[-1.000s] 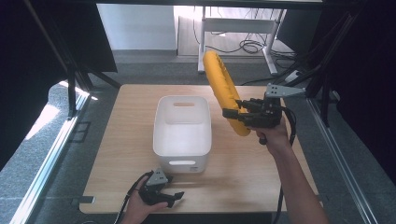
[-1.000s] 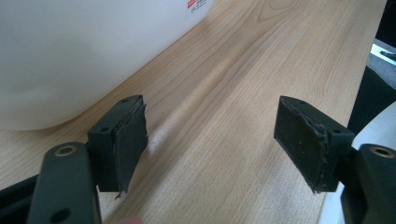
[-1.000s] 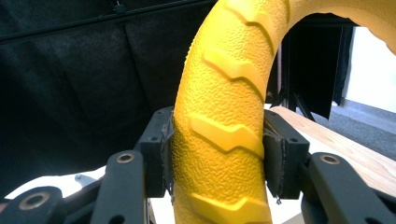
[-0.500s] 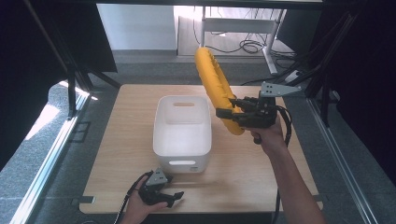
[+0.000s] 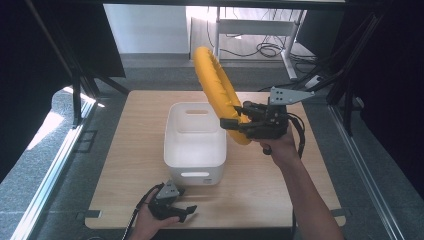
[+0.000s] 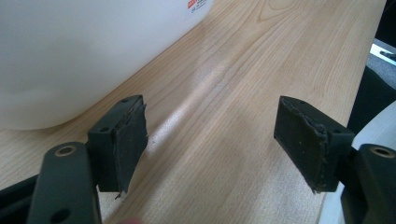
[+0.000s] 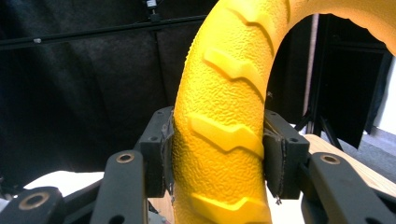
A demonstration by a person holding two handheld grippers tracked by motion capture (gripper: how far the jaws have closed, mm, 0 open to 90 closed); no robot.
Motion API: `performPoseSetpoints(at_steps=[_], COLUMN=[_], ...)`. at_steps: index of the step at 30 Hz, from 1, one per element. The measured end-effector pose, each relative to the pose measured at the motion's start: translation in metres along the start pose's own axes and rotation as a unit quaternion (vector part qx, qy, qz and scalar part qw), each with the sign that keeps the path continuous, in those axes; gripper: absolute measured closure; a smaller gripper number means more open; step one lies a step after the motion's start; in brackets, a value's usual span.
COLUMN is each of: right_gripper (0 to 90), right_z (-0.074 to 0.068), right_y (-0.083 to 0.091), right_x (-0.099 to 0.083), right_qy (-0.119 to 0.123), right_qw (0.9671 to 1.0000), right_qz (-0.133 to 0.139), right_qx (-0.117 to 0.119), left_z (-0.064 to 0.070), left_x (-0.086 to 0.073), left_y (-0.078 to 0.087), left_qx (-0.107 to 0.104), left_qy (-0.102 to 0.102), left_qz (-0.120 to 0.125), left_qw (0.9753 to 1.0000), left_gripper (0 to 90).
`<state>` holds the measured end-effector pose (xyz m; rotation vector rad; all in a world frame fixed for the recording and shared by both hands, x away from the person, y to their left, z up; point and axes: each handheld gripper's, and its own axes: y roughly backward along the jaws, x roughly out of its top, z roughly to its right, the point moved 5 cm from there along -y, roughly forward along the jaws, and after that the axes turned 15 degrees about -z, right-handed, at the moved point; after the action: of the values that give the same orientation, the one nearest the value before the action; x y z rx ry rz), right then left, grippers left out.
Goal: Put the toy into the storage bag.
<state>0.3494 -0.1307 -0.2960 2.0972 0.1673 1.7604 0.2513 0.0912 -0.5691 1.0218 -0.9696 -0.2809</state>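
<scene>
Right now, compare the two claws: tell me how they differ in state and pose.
The right claw is shut on the yellow ring, holding it in the air beside the white bin; the left claw is open and holds nothing. The right claw is raised above the wooden table; the left claw sits low at the table's near edge. Both have black jaws and are hand-held.

Probably lab, black curtains, floor cables

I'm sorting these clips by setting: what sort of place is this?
Probably a lab or workshop set up for recording, not a home. A bare wooden table stands inside black frame posts with dark curtains around, on grey carpet, with loose cables under a white desk behind.
</scene>
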Motion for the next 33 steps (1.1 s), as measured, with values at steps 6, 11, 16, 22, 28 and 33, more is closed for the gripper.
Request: performPoseSetpoints(at_steps=[6,11,16,22,28,33], right_gripper=[51.4,51.4,51.4,51.3,51.3,51.3], right_z=[-0.006,-0.010,-0.013,-0.017,-0.020,-0.020], right_y=[-0.007,-0.015,-0.021,-0.026,-0.031,-0.037], right_x=[0.003,0.006,0.007,0.009,0.011,0.011], right_qy=[0.009,0.012,0.017,0.022,0.026,0.025], right_qw=[0.9999,0.9997,0.9996,0.9993,0.9989,0.9987], right_qz=[-0.001,-0.002,-0.005,-0.006,-0.009,-0.009], right_qx=[0.010,0.019,0.023,0.031,0.038,0.043], left_z=[0.000,0.000,0.000,0.000,0.000,0.000], left_x=[0.000,0.000,0.000,0.000,0.000,0.000], left_y=[0.000,0.000,0.000,0.000,0.000,0.000], left_qx=[-0.002,-0.001,-0.002,-0.002,-0.001,-0.002], left_qy=[0.002,0.000,0.001,0.000,-0.001,0.001], left_qz=[0.001,0.000,0.001,0.001,-0.002,0.002], left_qw=[1.0000,1.0000,1.0000,1.0000,1.0000,1.0000], left_gripper=[25.7,25.7,25.7,25.7,25.7,25.7])
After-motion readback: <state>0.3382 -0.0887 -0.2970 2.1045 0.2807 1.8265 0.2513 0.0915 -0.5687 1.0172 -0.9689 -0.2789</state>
